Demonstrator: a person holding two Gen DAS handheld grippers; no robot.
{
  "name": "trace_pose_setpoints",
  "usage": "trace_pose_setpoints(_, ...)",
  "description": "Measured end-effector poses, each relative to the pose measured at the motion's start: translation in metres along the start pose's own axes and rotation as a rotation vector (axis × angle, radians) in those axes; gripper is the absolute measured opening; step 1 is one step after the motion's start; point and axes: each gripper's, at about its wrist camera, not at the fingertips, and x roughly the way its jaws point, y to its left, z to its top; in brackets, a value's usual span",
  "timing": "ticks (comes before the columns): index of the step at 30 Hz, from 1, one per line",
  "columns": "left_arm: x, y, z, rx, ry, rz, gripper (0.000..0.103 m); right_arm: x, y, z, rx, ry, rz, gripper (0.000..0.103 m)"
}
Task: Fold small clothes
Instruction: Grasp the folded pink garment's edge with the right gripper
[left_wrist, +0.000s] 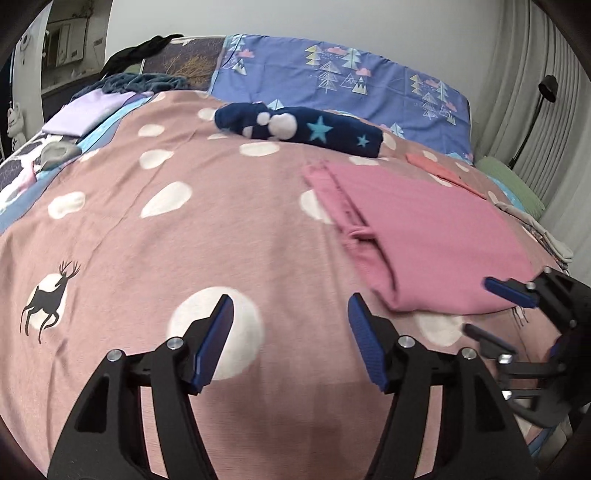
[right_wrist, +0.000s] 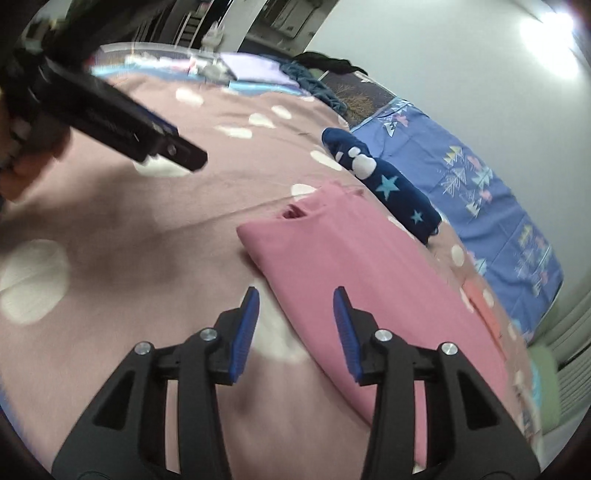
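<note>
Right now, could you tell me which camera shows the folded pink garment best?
The left wrist view: the folded pink garment lies whole on the bedspread, every edge visible. In the right wrist view the pink garment fills more of the picture, but the right tongs cover its near corner.

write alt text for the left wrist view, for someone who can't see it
An open left gripper hovers empty over a pink spotted bedspread. A folded pink garment lies to its right, the right gripper at its near edge; a rolled navy star-print garment lies beyond.
</note>
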Motion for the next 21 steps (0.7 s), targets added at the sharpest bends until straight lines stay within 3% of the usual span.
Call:
trace_pose_setpoints(8,0.020,0.031,0.005,-0.066,0.011,-0.091,0.066,0.048,0.029,0.016,-0.146,0.067,-0.186,0.042)
trace_pose_setpoints(10,0.028,0.034,0.012,-0.079,0.023,-0.117,0.075,0.054,0.032,0.020,-0.153,0.060,-0.213,0.041)
trace_pose_setpoints(12,0.035,0.034,0.019,-0.076,0.030,-0.139,0.078,0.061,0.032,0.025,-0.159,0.051,-0.225,0.030)
trace_pose_setpoints(14,0.047,0.034,0.032,-0.058,0.041,-0.178,0.078,0.064,0.035,0.029,-0.168,0.043,-0.218,0.008)
trace_pose_setpoints(18,0.085,0.037,0.063,-0.107,0.100,-0.282,0.078,0.048,0.025,0.037,-0.066,-0.019,-0.188,0.004)
trace_pose_setpoints(21,0.126,0.033,0.085,-0.189,0.161,-0.448,0.078,0.049,0.014,0.038,-0.019,-0.006,-0.159,0.004)
